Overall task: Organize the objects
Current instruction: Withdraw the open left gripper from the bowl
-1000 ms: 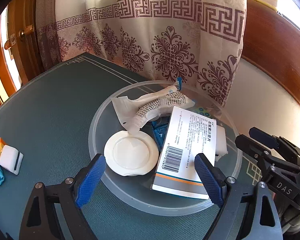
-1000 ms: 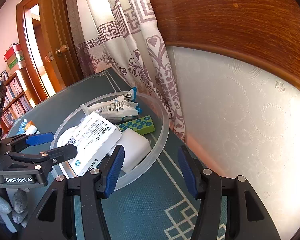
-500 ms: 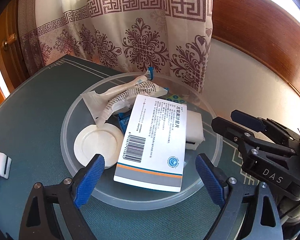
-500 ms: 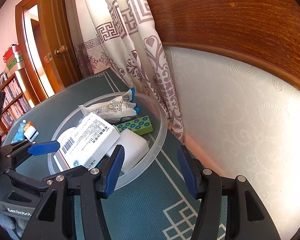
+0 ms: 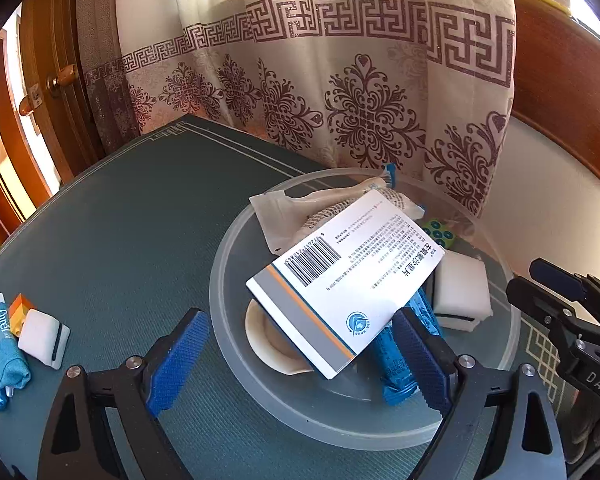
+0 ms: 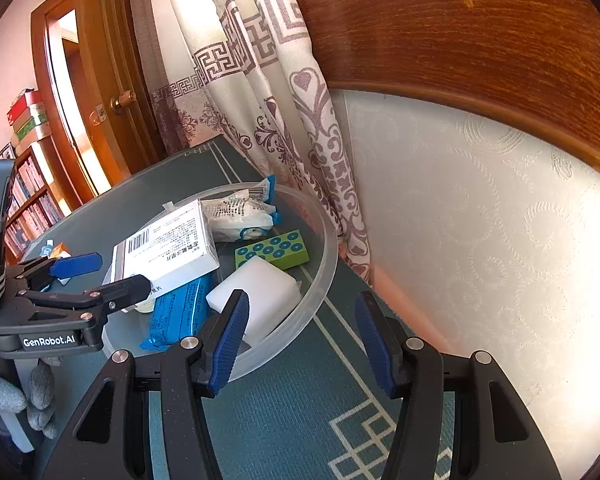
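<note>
Left wrist: left tool [image 5: 300,360] wide open, level over the bowl [image 5: 240,364].

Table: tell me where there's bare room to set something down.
Bare green table lies between the clear bowl, the curtain and the small pile by the white sponge. A narrower strip runs between bowl and wall. The bowl itself is crowded, medicine box on top.

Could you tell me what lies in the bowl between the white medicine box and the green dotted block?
In the right wrist view, a bare strip of the bowl floor separates the medicine box from the green dotted block.
</note>
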The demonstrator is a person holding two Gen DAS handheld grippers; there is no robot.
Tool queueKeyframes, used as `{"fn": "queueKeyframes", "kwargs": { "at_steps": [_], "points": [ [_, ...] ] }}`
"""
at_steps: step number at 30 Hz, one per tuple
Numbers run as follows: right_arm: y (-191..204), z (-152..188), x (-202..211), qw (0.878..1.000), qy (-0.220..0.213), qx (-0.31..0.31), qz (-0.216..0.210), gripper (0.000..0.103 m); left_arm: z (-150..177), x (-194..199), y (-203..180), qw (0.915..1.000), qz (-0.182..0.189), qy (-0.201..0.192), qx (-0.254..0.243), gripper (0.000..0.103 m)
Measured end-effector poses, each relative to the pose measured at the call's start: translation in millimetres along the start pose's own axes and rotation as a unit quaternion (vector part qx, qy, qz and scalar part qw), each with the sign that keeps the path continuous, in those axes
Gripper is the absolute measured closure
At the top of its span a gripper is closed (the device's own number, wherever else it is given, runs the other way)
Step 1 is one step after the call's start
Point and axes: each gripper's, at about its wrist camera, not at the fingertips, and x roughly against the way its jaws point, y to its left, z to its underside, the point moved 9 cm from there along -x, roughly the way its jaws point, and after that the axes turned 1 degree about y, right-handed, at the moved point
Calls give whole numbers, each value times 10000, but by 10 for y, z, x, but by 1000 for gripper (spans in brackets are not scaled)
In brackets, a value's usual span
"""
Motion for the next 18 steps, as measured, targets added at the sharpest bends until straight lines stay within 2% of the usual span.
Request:
{"fn": "queueKeyframes", "kwargs": {
  "at_steps": [5, 11, 14, 18],
  "points": [
    [41, 13, -6, 10000, 26, 16, -14, 46, -63, -36, 124, 9997, -169, -122, 103, 5],
    [105, 26, -20, 9999, 60, 64, -55, 46, -90, -28, 205, 9992, -188, -238, 265, 2],
    [130, 25, -12, 9999, 50, 77, -70, 46, -149, -13, 283, 9976, -388, -393, 407, 2],
    [168, 29, -11, 9999, 64, 105, -107, 46, -167, -92, 379, 9964, -434, -380, 619, 2]
  ]
}}
